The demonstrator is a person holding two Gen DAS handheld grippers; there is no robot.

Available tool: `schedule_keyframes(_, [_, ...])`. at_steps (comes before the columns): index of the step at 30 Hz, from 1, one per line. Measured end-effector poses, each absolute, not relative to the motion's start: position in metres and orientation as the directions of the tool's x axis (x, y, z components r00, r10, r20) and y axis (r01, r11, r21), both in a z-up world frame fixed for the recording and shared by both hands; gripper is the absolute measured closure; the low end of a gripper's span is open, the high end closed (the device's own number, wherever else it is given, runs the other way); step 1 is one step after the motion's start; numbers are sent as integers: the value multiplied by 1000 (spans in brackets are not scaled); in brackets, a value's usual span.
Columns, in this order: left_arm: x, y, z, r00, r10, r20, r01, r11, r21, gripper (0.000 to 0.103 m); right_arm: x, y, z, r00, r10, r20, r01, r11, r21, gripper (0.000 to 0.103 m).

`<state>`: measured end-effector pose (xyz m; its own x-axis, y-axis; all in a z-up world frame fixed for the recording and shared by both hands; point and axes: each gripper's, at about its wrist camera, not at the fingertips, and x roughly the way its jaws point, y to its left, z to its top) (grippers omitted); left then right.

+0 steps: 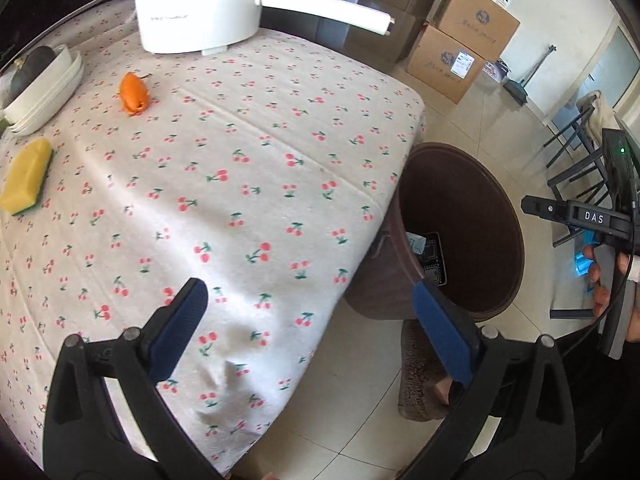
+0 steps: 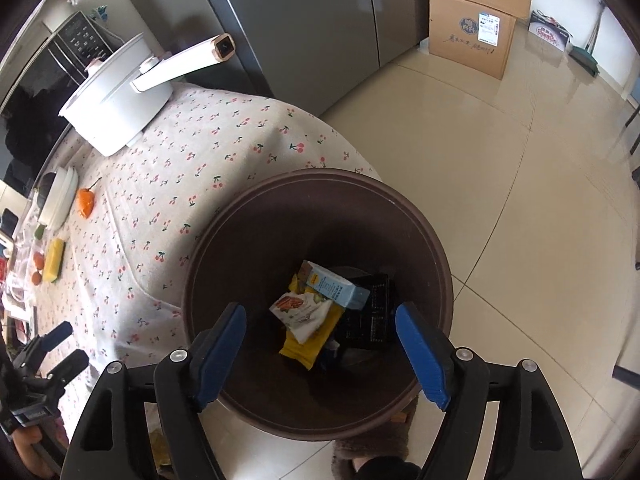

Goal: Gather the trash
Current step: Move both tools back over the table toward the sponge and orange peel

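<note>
Ahead of my left tool and to its left, a white electric pot with a long handle stands at the far end of the cherry-print tablecloth. Nearer on the left lie stacked white dishes and a yellow sponge with a green underside. Far ahead on my right, cardboard boxes are stacked beside a grey refrigerator on the tiled floor.

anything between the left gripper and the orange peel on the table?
Nothing: in the left wrist view, only bare cherry-print tablecloth lies between the open left gripper and the orange peel.
</note>
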<state>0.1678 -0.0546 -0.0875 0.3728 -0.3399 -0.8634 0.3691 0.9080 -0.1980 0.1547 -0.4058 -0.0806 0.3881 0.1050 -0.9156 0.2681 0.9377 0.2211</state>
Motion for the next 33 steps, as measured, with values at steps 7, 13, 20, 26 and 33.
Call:
schedule_keyframes(7, [164, -2, -74, 452, -273, -849, 259, 951, -167, 1, 165, -364, -71, 412, 134, -901, 190, 955, 229, 19])
schedule_keyframes(13, [158, 49, -68, 501, -235, -833, 146, 972, -186, 1, 181, -312, -63, 418, 172, -892, 100, 967, 234, 18])
schedule_keyframes(20, [156, 95, -63, 533, -200, -822, 36, 976, -214, 1, 206, -234, -60, 373, 206, -905, -87, 979, 187, 17])
schedule_keyframes(26, [163, 128, -68, 545, -141, -826, -33, 981, -189, 1, 232, -176, -52, 398, 213, -892, -201, 969, 142, 17])
schedule_keyframes(33, [184, 160, -91, 549, -81, -832, -101, 982, -162, 1, 268, -129, -64, 423, 233, -876, -257, 958, 131, 16])
